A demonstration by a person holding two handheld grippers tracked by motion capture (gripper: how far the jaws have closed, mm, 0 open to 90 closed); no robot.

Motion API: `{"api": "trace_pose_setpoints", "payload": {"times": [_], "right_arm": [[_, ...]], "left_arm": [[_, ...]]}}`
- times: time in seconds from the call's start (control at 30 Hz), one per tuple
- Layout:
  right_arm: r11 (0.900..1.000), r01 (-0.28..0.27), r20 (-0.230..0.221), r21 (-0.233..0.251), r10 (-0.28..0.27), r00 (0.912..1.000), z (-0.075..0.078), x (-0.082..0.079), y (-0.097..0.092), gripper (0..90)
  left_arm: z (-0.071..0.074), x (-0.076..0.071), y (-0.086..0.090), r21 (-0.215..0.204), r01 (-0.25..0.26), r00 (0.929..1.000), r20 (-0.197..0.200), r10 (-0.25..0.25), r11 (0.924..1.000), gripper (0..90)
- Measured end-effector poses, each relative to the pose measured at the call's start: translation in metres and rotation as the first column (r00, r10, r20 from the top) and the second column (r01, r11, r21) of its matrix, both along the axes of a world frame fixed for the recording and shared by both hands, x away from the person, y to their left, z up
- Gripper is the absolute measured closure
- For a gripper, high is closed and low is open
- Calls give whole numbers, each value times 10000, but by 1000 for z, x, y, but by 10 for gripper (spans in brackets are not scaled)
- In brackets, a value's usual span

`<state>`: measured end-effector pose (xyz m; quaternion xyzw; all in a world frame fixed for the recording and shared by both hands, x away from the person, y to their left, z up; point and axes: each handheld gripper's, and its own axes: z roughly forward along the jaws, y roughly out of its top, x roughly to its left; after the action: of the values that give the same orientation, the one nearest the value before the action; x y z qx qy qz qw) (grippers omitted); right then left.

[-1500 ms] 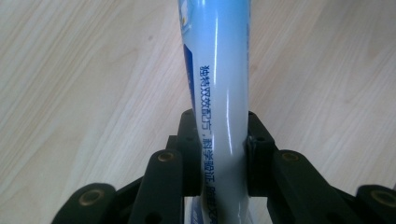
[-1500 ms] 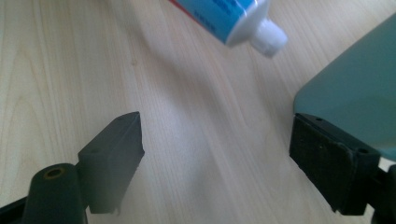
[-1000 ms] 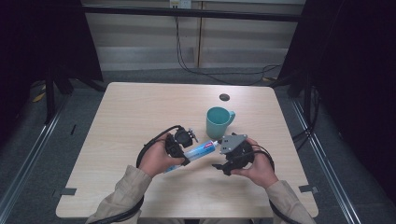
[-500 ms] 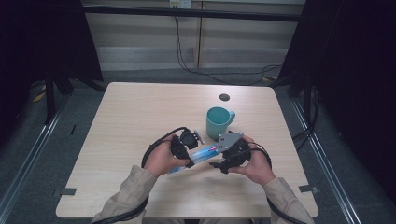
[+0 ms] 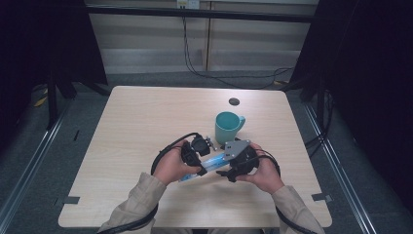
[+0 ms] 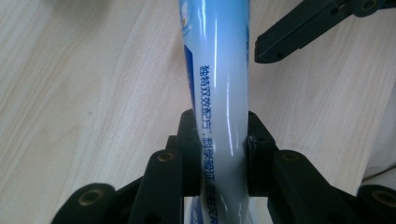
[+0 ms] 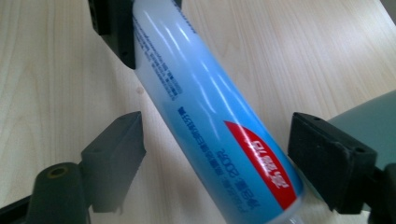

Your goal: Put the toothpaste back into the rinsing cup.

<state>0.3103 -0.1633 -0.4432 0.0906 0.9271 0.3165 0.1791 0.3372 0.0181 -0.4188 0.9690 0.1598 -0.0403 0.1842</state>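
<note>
A blue-and-white toothpaste tube (image 5: 215, 161) is held just above the table near its front edge. My left gripper (image 5: 200, 168) is shut on the tube's flat end; its pads pinch the tube (image 6: 219, 70) on both sides in the left gripper view, where the gripper (image 6: 219, 135) rises from the bottom. My right gripper (image 5: 227, 165) straddles the other end. In the right gripper view the tube (image 7: 205, 107) lies slantwise between the jaws of that gripper (image 7: 219, 154). Those jaws have just been closing a little, and a gap remains at each pad.
A teal mug (image 5: 228, 126) stands upright just behind the right gripper, its handle to the right; its wall (image 7: 369, 116) shows beside the right jaw. A small dark disc (image 5: 234, 101) lies farther back. The light wooden table (image 5: 146, 122) has bare room to the left.
Both hands stay almost where they were. The left gripper keeps its hold on the tube, and the right gripper remains around the other end.
</note>
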Motion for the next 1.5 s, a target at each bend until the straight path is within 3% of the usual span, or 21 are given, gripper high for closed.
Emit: {"api": "trace_pose_setpoints", "payload": {"times": [0.53,0.63,0.73,0.9,1.03,1.07,1.1,1.23,1.33,1.37,1.4,1.5], "right_arm": [[9984,-558,127,76,557,9984,-2,2,1,311],[9977,-657,208,-132,660,9976,-2,2,1,329],[9957,-790,129,-474,797,9967,-2,2,1,437],[9912,-951,-500,-924,908,9946,-2,2,2,598],[9901,-800,-514,-1154,745,9959,2,1,2,669],[9898,-789,-710,-1185,708,9950,3,1,1,678],[9907,-713,-714,-1155,633,9954,3,1,1,690],[9946,-430,-917,-941,344,9952,6,3,-2,707],[9928,-249,-1002,-1169,132,9949,6,4,-6,709],[9908,-216,-866,-1334,101,9962,5,4,-9,709],[9905,-197,-1005,-1363,59,9949,5,4,-11,709],[9919,-77,-991,-1264,-49,9951,6,5,-16,709]], "left_arm": [[1,-1,-5,-278,164,9998,123,-160,9995,728],[2,0,-5,-345,165,9998,78,-162,9993,729],[4,0,-4,-329,255,9996,124,-251,9991,727],[5,0,-5,-455,292,9993,261,-280,9985,699],[3,1,-3,-831,413,9983,440,-377,9957,641],[3,0,-3,-875,519,9969,632,-464,9948,625],[3,-1,-2,-956,442,9958,838,-362,9944,585],[7,0,1,-1147,169,9948,1018,-52,9933,495],[12,0,7,-1408,-5,9926,1201,175,9900,374],[12,0,7,-1408,-5,9926,1201,175,9900,352],[15,0,11,-1421,-54,9901,1384,253,9898,337],[17,2,17,-1358,-115,9878,1525,324,9907,295]]}}
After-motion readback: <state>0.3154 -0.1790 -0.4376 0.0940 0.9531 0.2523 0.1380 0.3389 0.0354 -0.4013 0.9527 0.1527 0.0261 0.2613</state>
